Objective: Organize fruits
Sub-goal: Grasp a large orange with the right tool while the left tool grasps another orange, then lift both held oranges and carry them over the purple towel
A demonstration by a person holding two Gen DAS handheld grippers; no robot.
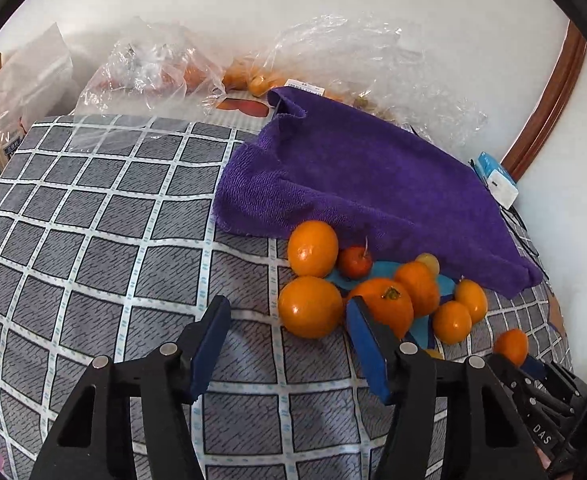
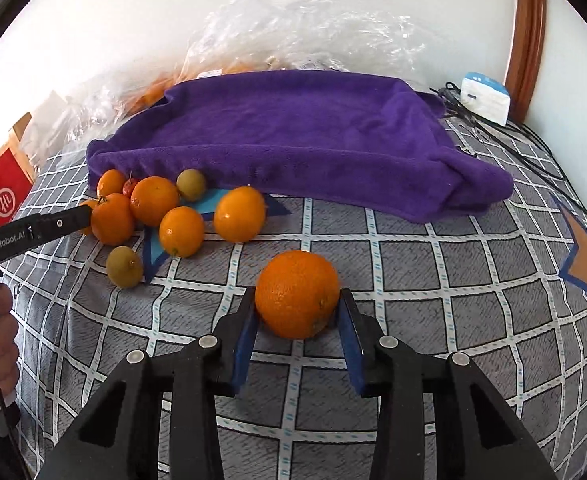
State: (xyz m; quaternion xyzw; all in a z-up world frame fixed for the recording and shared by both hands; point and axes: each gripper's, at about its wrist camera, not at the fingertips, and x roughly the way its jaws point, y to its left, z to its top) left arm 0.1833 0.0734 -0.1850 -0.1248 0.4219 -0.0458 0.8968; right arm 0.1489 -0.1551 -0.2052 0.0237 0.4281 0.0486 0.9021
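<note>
on my right tool [image 2: 297,312] both pads press the sides of a big orange [image 2: 297,294] sitting on the checked tabletop [image 2: 413,260], apart from the pile. my left tool [image 1: 289,340] is part open with nothing between its pads, its right pad just beside the fruit cluster [image 1: 373,292] at the purple towel's [image 1: 353,176] edge.

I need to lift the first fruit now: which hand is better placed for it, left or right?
Right. The right gripper already has its fingers against both sides of the big orange, which sits apart from the pile. The left gripper is open over bare cloth, beside the clustered fruit, with nothing between its fingers.
</note>
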